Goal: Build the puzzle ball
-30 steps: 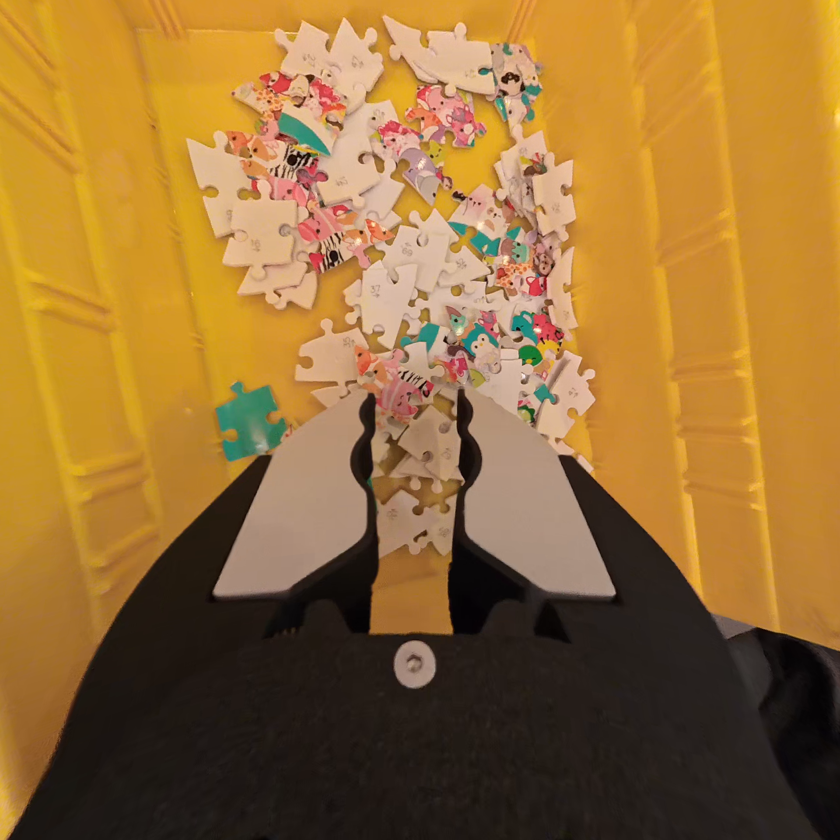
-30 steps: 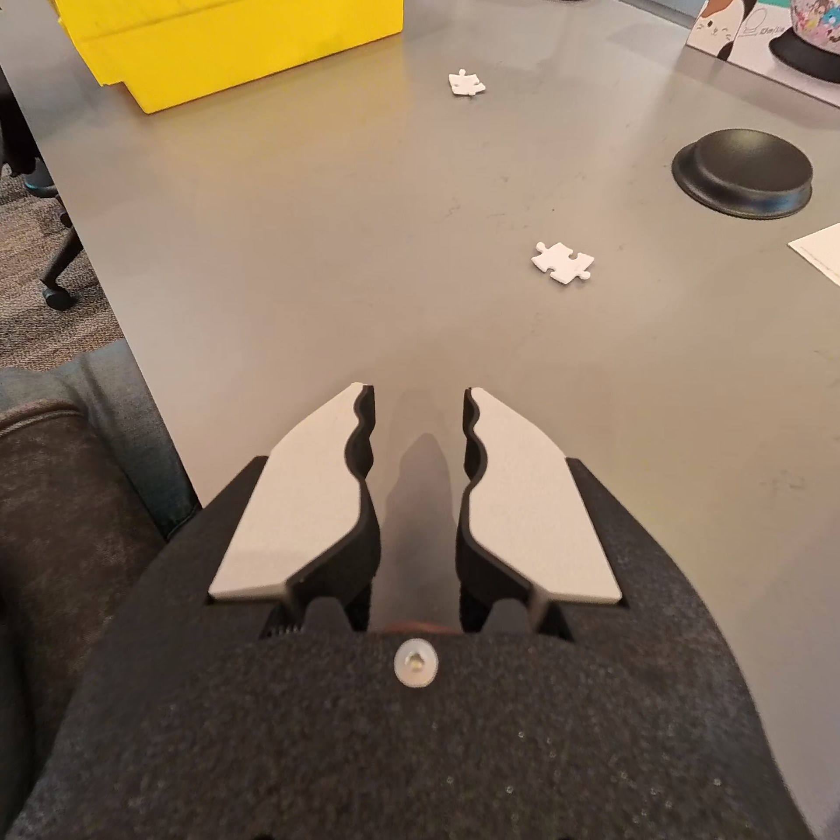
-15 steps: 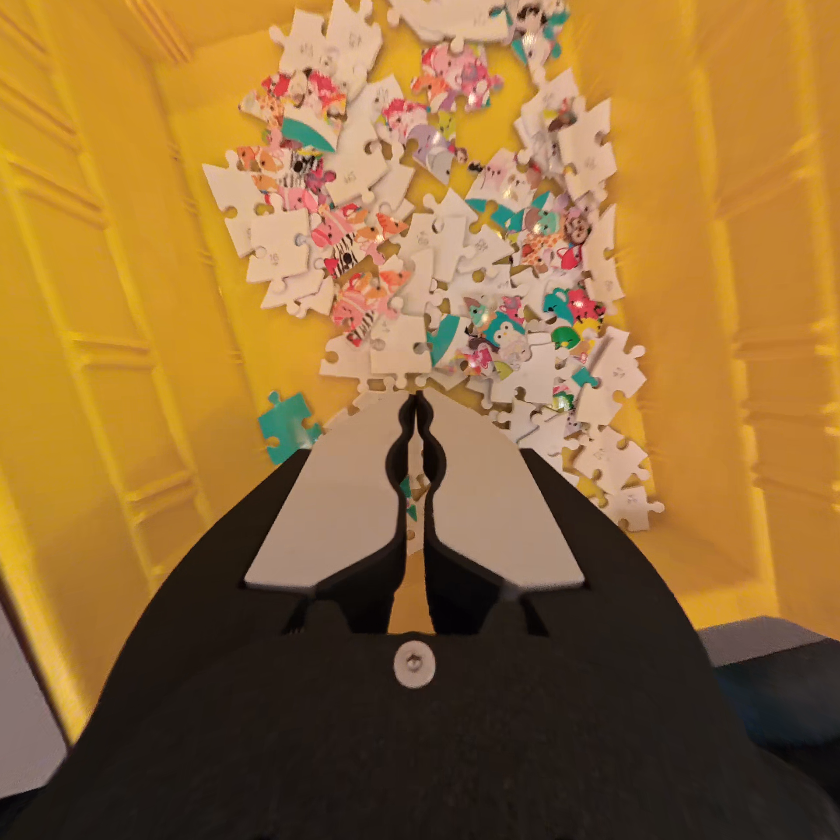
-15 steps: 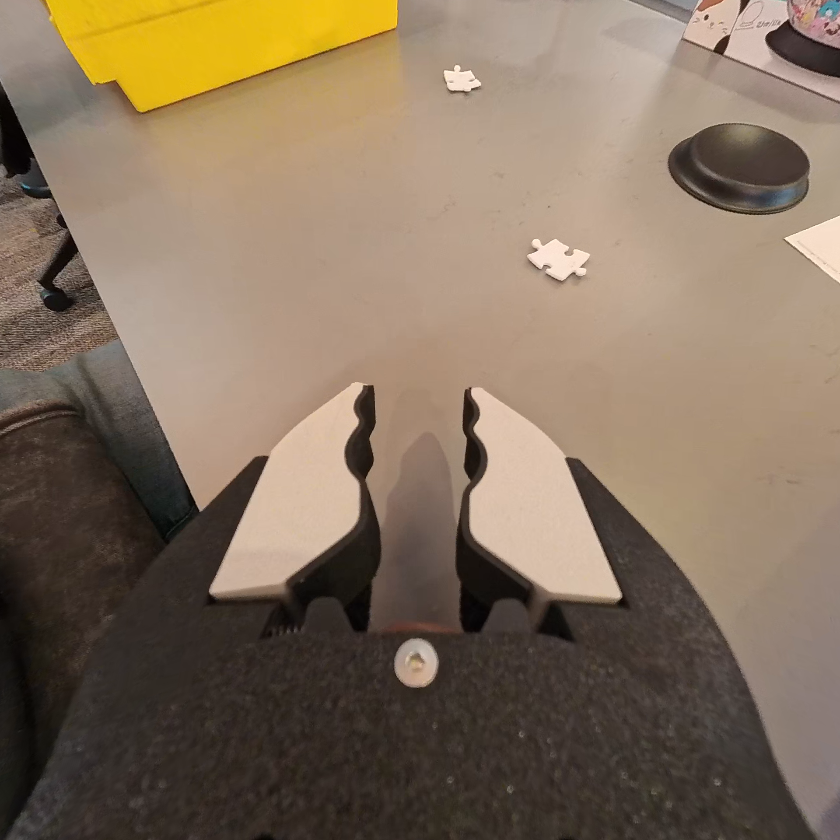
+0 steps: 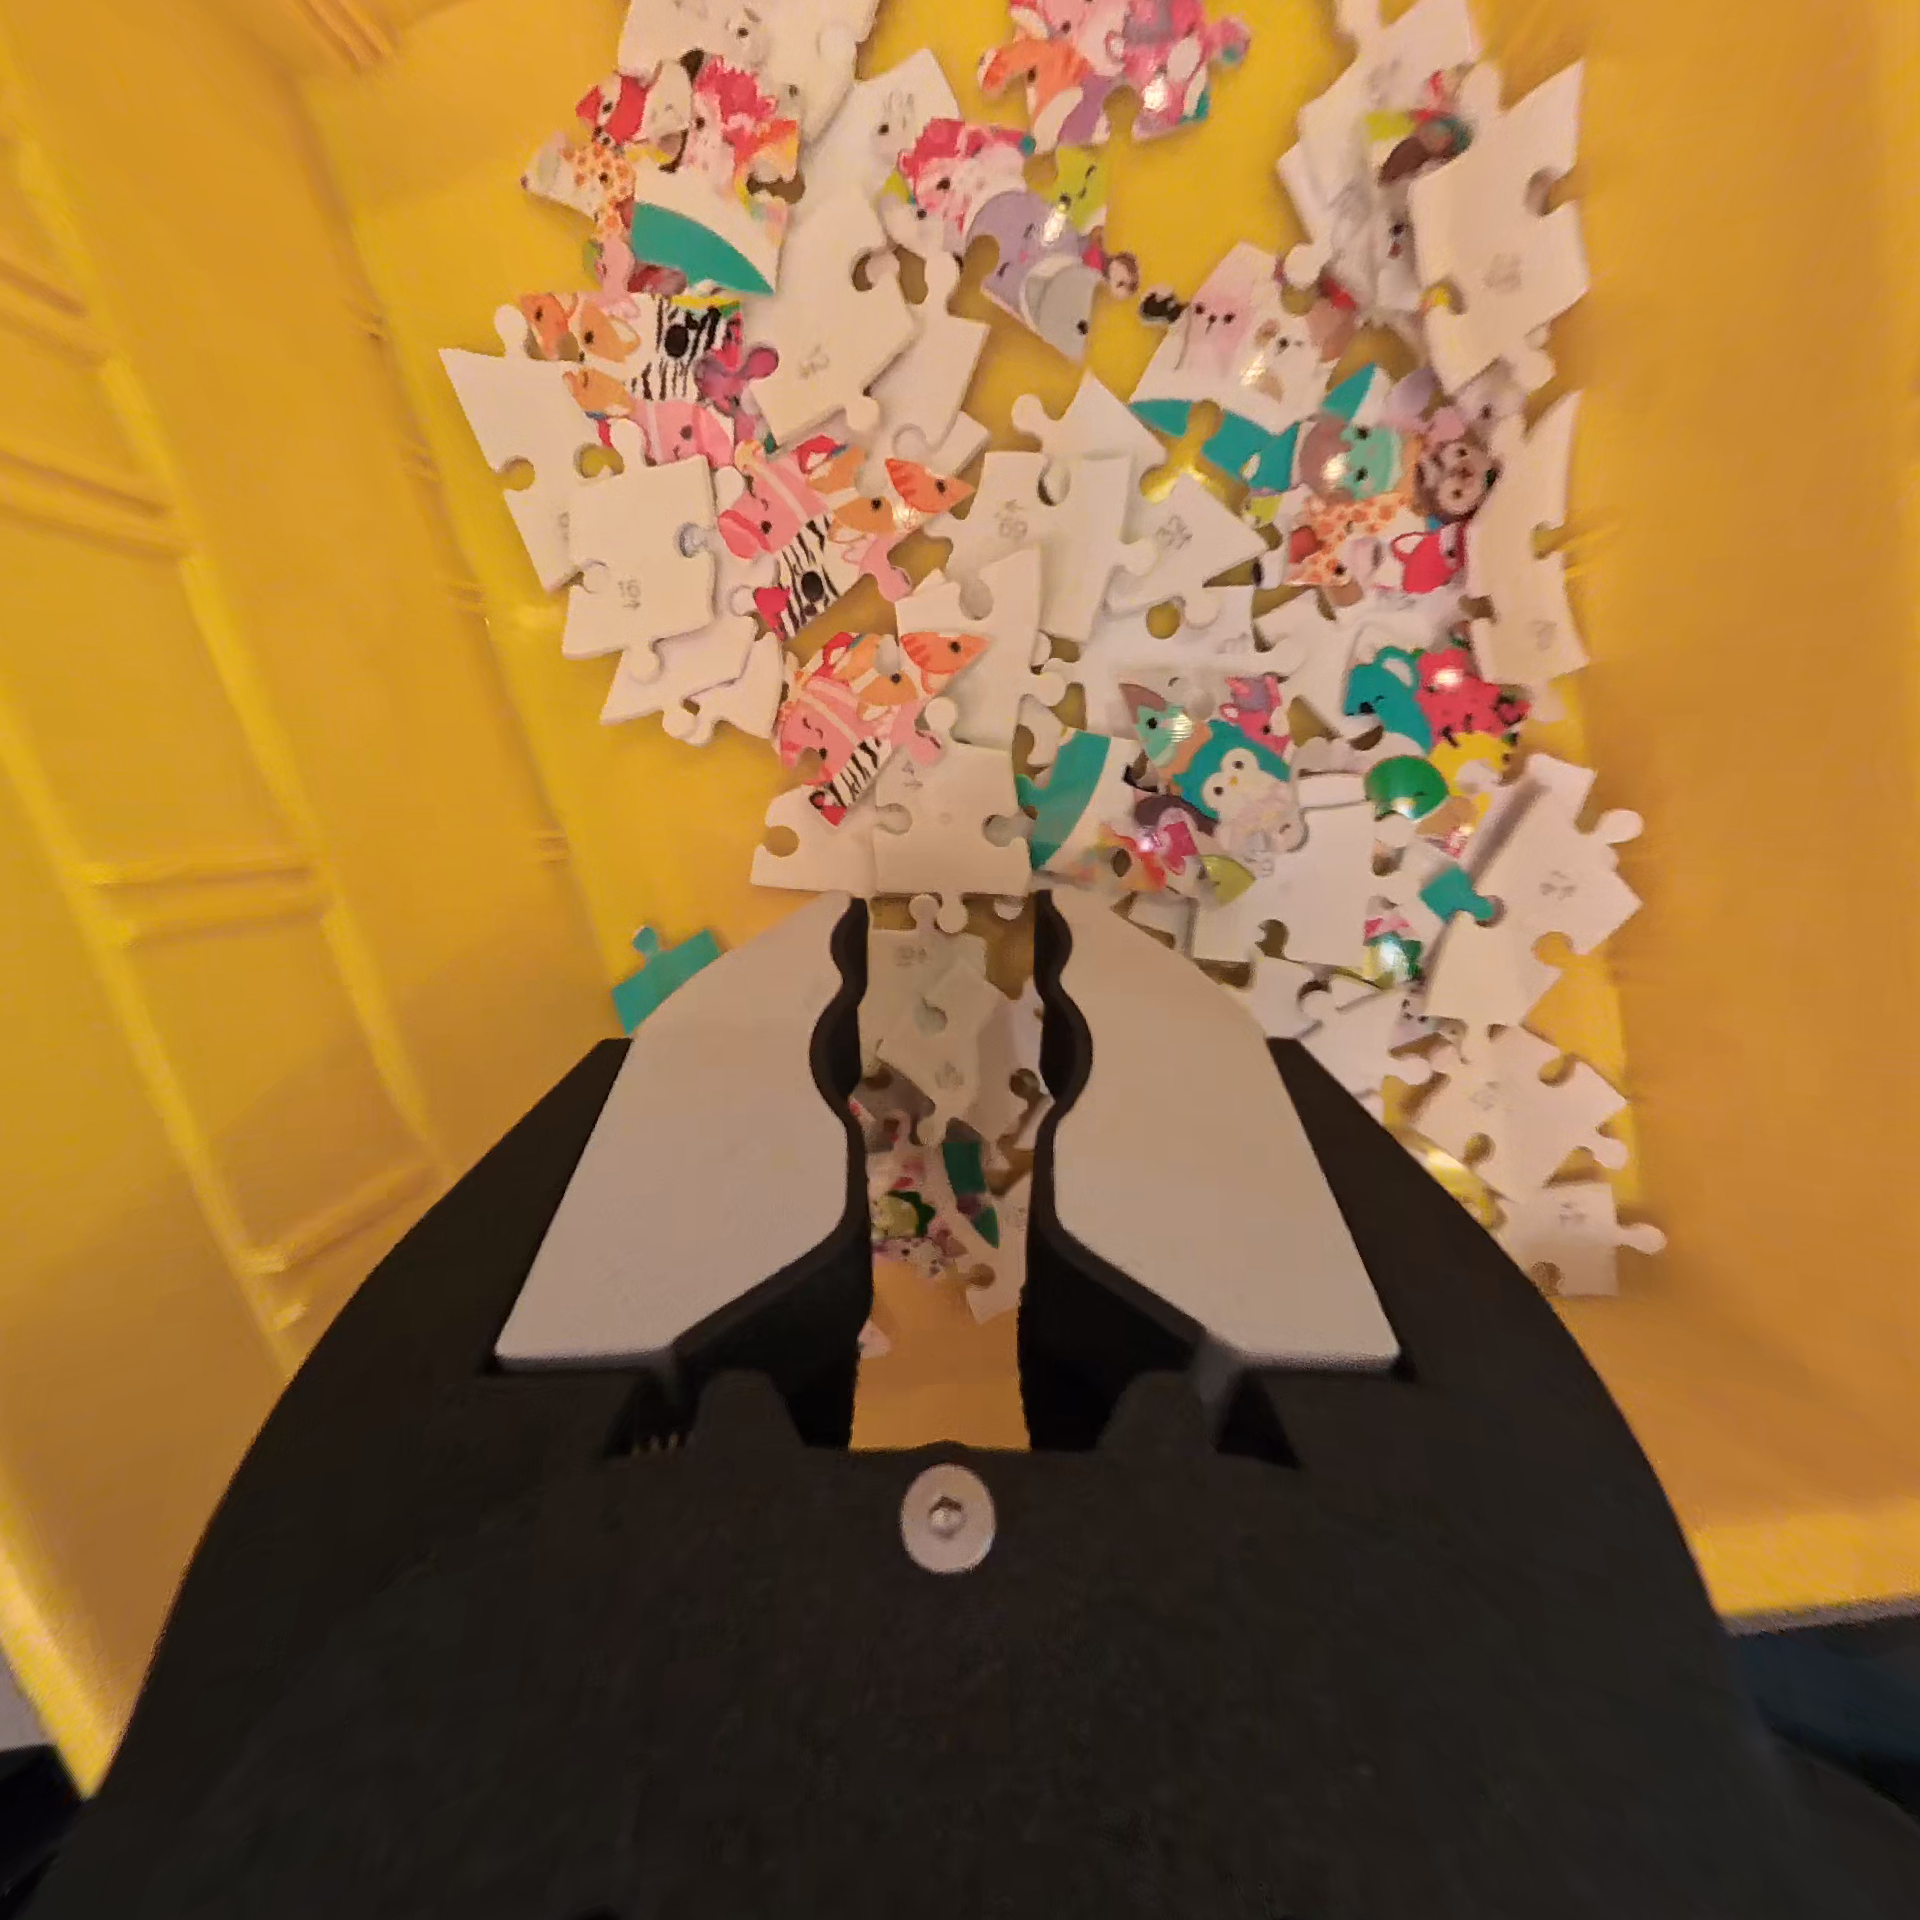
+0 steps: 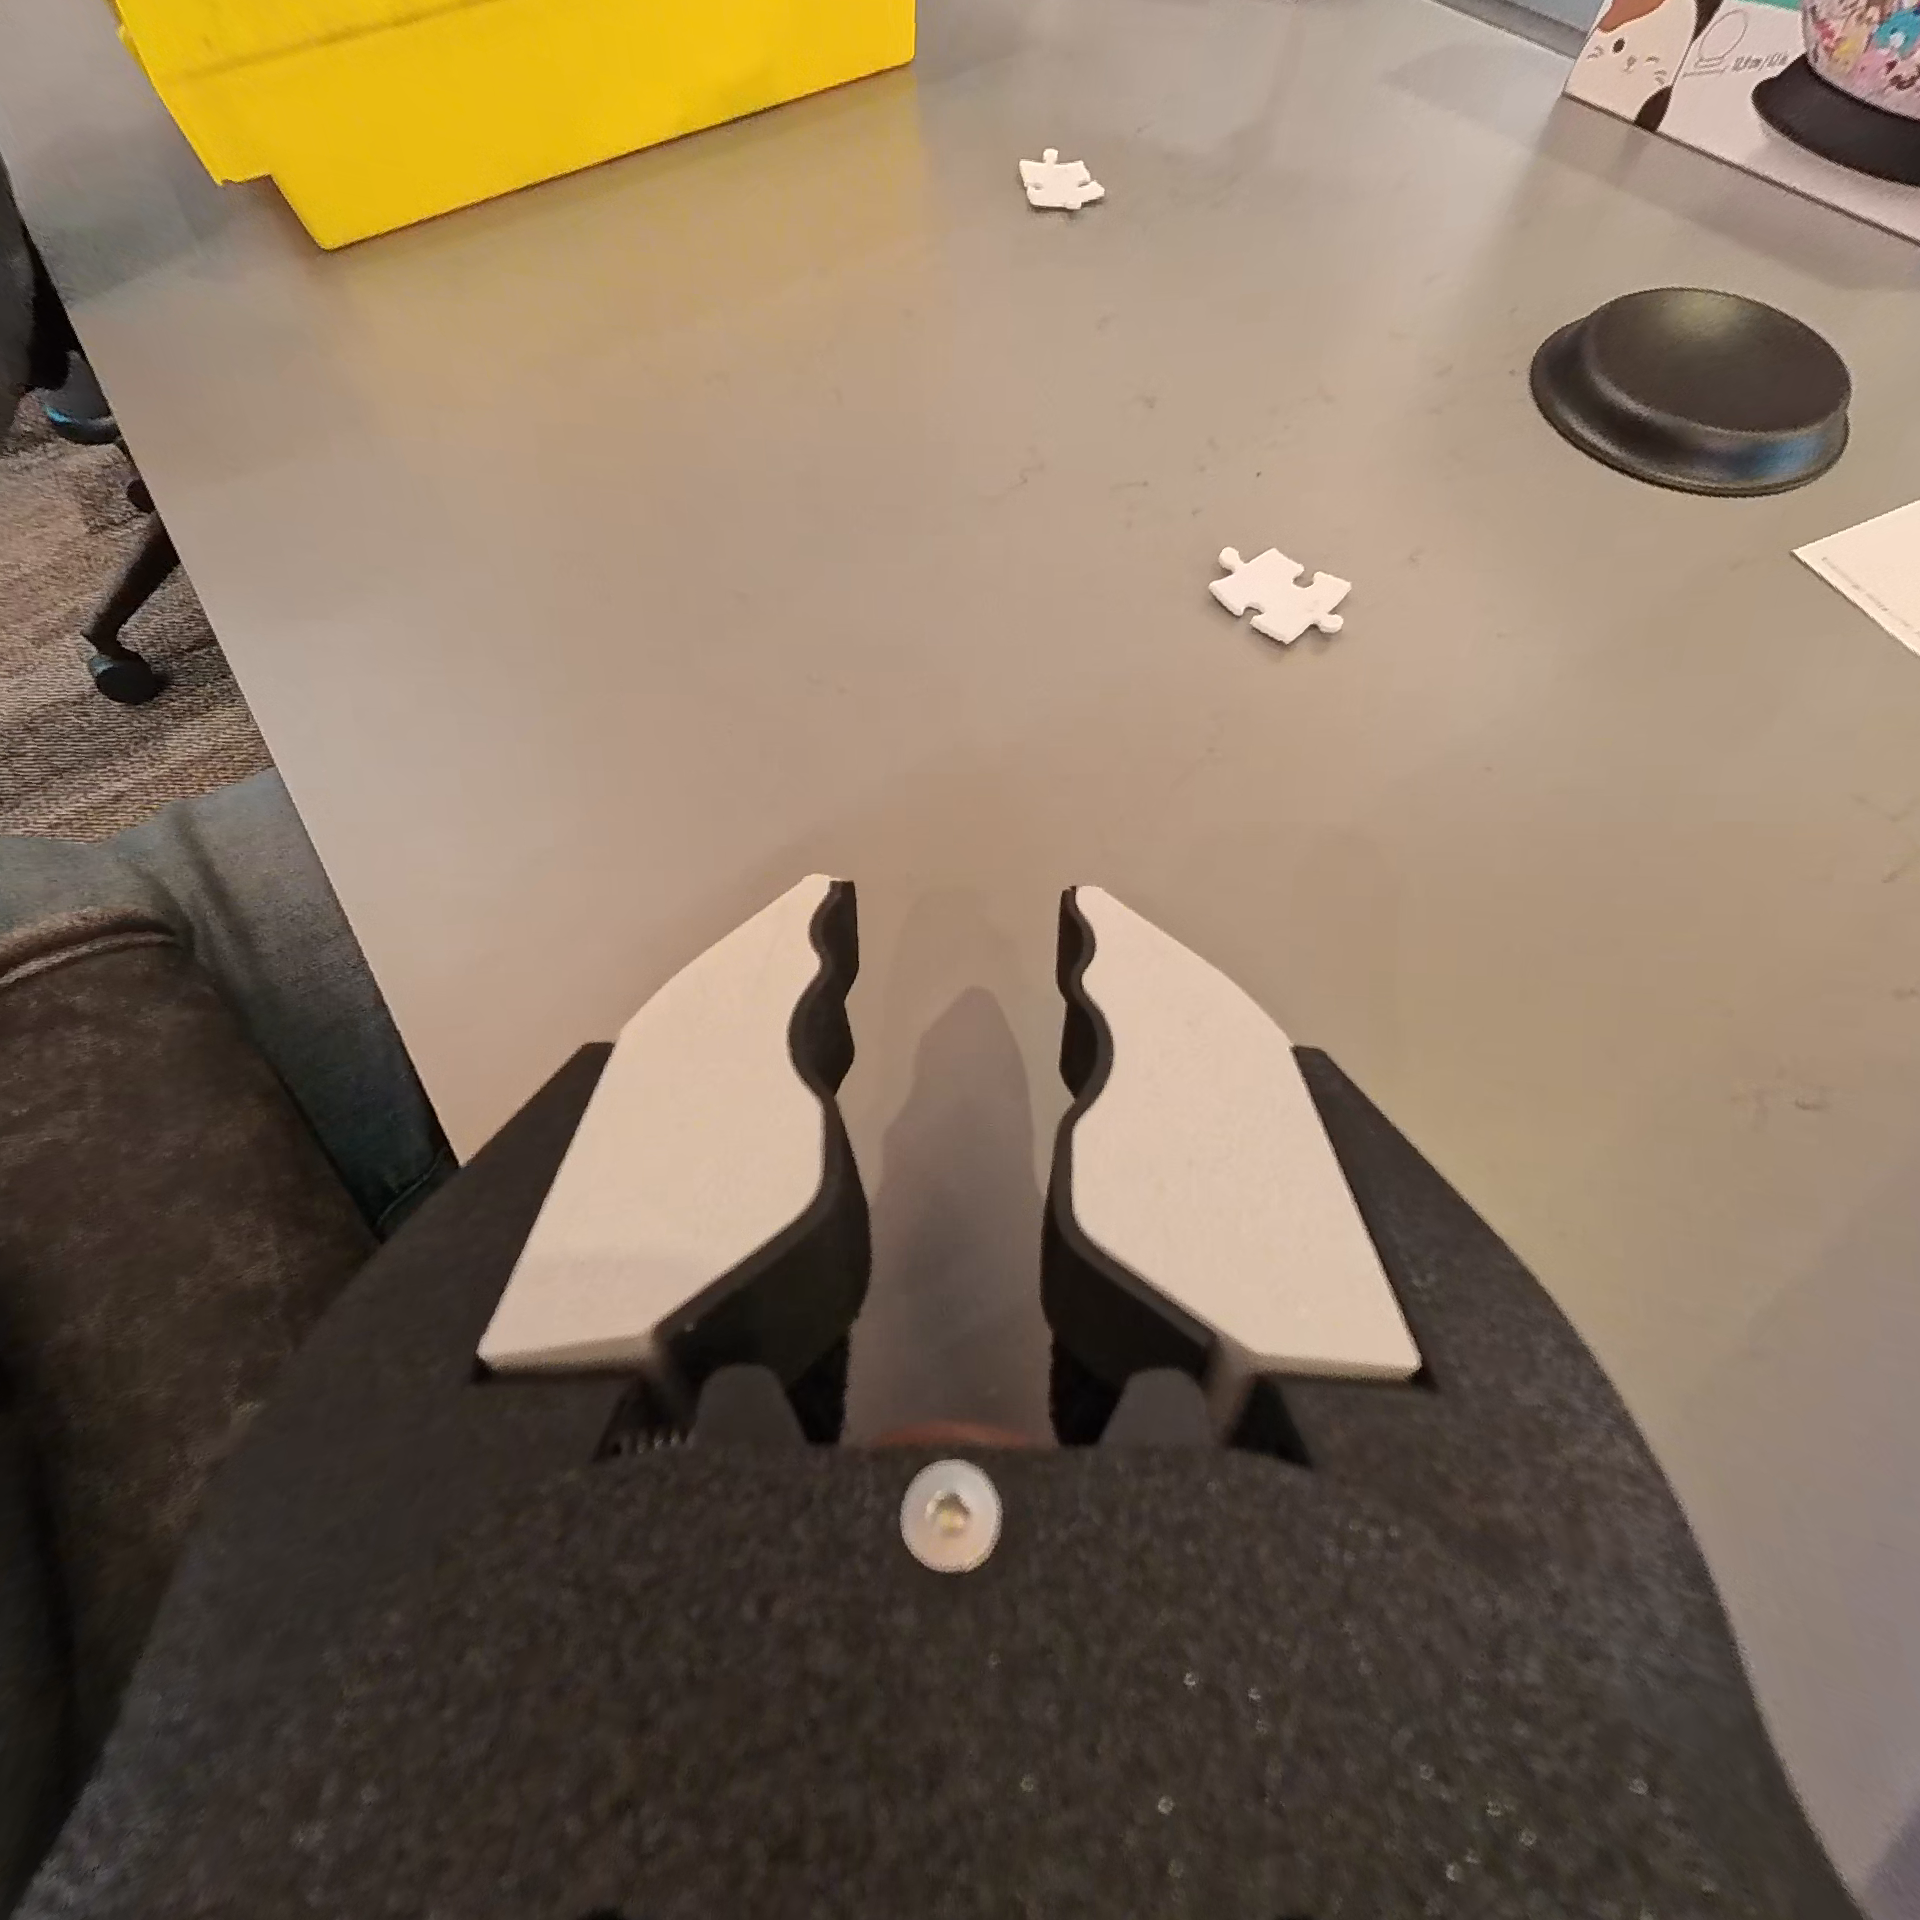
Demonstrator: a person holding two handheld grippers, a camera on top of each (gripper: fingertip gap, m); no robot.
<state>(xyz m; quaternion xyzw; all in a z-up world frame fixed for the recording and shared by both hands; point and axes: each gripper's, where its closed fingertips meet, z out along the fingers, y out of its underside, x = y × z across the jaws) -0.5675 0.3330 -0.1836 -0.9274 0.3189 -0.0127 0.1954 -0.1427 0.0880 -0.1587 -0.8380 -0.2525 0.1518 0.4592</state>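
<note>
Puzzle pieces lie heaped loose on the floor of the yellow bin, most white side up with a few showing the coloured print, and that heap is where your left gripper is working. Its fingers stand a moderate gap apart, and between them you see pieces with nothing gripped; one white piece sits right in the gap, overlapping its neighbours. By the look of it you are picking the next piece out of the bin. To do that well, choose a piece whose edge rides up on another, as this one seems to, so one finger can slide under the raised edge instead of pressing flat against the bin floor. Come in at a shallow tilt, close slowly, and check you have one piece and not two stuck together before lifting. The view is a little blurred, so steady your hand first. A teal piece lies apart by the left finger and would be an easier single grab if the heap resists. Your right gripper waits low over the grey counter, its fingers likewise parted and empty. Two white pieces rest on the counter ahead of it, a near one and a far one beside the bin, with a black stand off to the right. Carry the new piece clear of the bin wall and set it near those.
</note>
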